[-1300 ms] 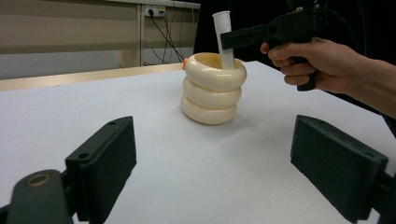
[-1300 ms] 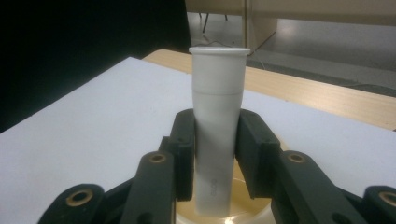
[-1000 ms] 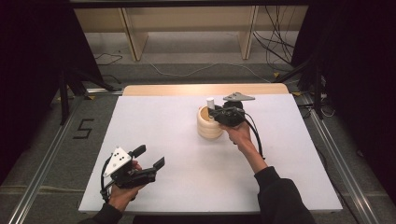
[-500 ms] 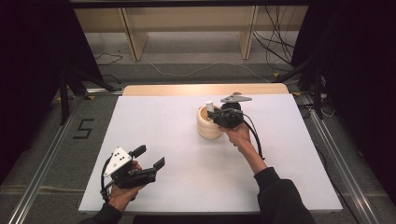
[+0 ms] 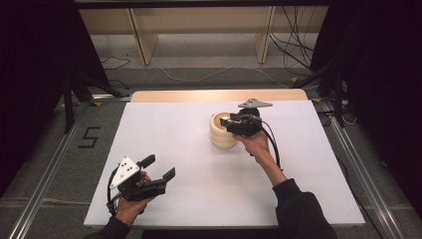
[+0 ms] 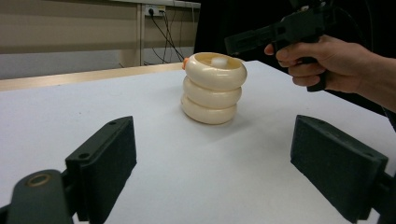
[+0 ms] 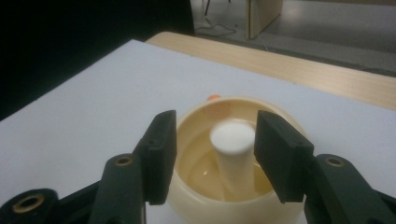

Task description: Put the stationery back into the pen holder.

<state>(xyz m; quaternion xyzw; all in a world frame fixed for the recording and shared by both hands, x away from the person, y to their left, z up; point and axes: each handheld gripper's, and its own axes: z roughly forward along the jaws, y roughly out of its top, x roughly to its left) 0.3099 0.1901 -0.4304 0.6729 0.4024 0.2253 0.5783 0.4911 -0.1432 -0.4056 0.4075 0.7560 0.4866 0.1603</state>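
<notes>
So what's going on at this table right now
A person works at a white table with a hand-held gripper in each hand. The right hand-held gripper hangs over a stack of three cream rings on a white peg. Its jaws have just been opening and now stand either side of the peg's top without pressing it. The left hand-held gripper waits open near the table's front edge.

1. The glossy stack of three cream rings (image 6: 214, 88) is pale ivory throughout; the white round peg (image 7: 232, 136) stands in its hollow.
2. A small orange bit (image 7: 214, 97) shows at the stack's far rim.
3. The flat white table top (image 5: 189, 149) has a light wooden strip (image 5: 219, 95) along its far edge.
4. The black right gripper (image 5: 230, 123) and black left gripper (image 5: 160, 168) each carry a grey plate.
</notes>
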